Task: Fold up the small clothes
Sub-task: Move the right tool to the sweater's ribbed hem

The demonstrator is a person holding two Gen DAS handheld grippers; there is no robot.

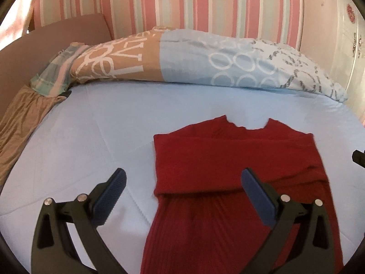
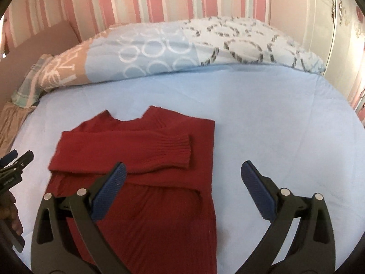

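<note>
A red knit sweater (image 1: 228,159) lies flat on the light blue bed sheet (image 1: 102,125), collar toward the pillow, both sleeves folded across the chest. In the right wrist view the sweater (image 2: 148,171) shows a ribbed cuff (image 2: 180,150) lying on top. My left gripper (image 1: 183,178) is open and empty, hovering over the sweater's left edge. My right gripper (image 2: 183,171) is open and empty over the sweater's right edge. The left gripper's tip also shows at the left edge of the right wrist view (image 2: 13,162).
A patterned pillow (image 1: 182,59) lies across the head of the bed against a striped wall (image 1: 182,2). A tan cloth (image 1: 25,114) lies at the bed's left edge. A white wardrobe (image 2: 342,34) stands at the right.
</note>
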